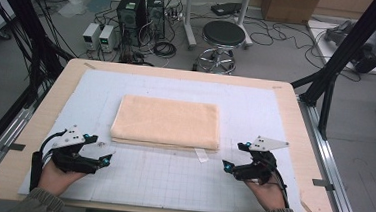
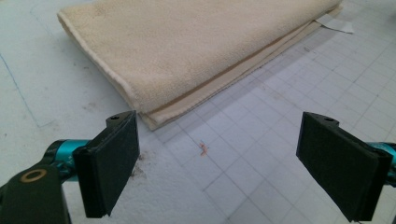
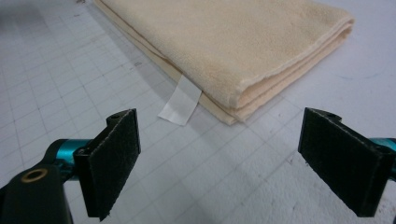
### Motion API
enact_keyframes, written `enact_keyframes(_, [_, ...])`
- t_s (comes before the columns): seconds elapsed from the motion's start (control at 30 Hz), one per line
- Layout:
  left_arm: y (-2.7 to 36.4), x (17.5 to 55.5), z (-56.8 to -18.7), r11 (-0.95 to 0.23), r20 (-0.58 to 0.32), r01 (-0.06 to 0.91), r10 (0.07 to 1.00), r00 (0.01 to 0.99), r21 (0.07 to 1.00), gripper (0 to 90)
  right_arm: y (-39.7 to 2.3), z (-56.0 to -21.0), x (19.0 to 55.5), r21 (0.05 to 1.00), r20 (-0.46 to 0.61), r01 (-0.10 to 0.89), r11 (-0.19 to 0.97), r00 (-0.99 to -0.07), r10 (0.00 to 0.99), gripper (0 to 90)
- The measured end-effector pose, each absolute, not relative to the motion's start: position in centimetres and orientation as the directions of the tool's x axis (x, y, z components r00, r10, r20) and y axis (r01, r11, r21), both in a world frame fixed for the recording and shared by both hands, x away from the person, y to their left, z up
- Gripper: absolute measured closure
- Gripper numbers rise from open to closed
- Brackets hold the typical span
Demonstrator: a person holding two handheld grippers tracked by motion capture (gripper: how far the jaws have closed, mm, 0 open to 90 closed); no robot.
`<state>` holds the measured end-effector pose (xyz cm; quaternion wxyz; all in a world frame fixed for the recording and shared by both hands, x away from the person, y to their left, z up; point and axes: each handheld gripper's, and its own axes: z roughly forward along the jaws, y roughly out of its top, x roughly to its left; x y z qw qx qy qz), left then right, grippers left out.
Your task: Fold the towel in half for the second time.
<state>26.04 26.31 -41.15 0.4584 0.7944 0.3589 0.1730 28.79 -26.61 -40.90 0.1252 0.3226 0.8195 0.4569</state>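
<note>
Lab floor behind carries PC towers, cables and a stool; work surface is a wooden tabletop (image 1: 295, 123) w/ a white gridded mat (image 1: 171, 180) on it.

Item: folded beige towel (image 1: 167, 122), lying flat on the mat, centred, toward the far half. Several layers stacked; layered edges face the person. White care label (image 1: 201, 155) sticks out from under the towel's near edge, toward its right end.

Orientation: towel's long axis runs left-right across the tabletop, parallel to its near edge. Short ends point left and right.

Grippers: left gripper (image 1: 108, 159) sits near the towel's near-left corner, not touching; jaws spread wide, nothing between them. Right gripper (image 1: 226, 165) sits near the towel's near-right corner, apart from it; jaws likewise wide and empty. Both aimed roughly at the towel corners per the gripper views.

Risks, as judged:
- Layers lie close together at the corners; a jaw could pinch only the top ply, or all plies, so the fold opens wrongly.
- Right gripper could catch the label instead of cloth; grip would slip.
- Uneven lift btwn the two sides would skew or bunch the towel.
- Jaw dragging on the mat could push the towel away before closing.
</note>
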Motion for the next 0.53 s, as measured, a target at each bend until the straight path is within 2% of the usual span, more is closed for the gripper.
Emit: enact_keyframes(0.53, [27.4,24.8,-41.5,-0.287,-0.069,0.422,0.754,0.653,0.86,13.2,-27.7,-41.5,27.0,0.834,0.088,0.413,0.365,-0.754,0.651,12.1])
